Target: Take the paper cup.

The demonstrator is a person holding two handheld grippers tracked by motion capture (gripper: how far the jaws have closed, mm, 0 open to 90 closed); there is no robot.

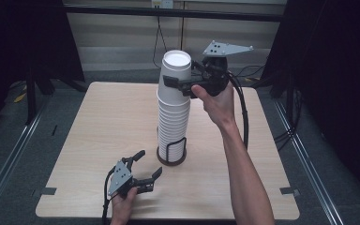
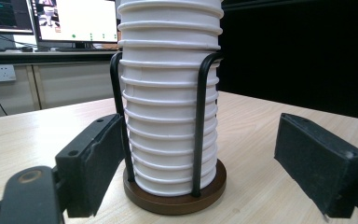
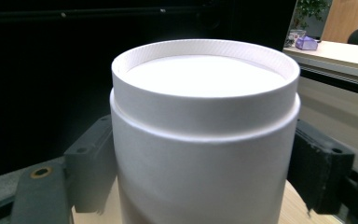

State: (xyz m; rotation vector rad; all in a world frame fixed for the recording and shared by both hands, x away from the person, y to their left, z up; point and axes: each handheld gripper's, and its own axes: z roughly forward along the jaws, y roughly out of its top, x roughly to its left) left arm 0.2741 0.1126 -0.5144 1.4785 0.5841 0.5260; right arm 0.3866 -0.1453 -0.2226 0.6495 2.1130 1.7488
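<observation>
Now | right gripper (image 1: 177, 83) fingers clasp top cup (image 1: 176, 70) | left gripper (image 1: 146, 165) wide, low.

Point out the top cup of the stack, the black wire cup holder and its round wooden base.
top cup (image 3: 205, 140), right gripper view, on its side wall below the rim.
wire cup holder (image 2: 198, 126), left gripper view, on its right upright wire.
wooden base (image 2: 177, 203), left gripper view, on its front edge.

A tall stack of white paper cups (image 1: 173, 105), upside down, stood upright in a black wire holder (image 1: 172, 152) mid-surface.
</observation>
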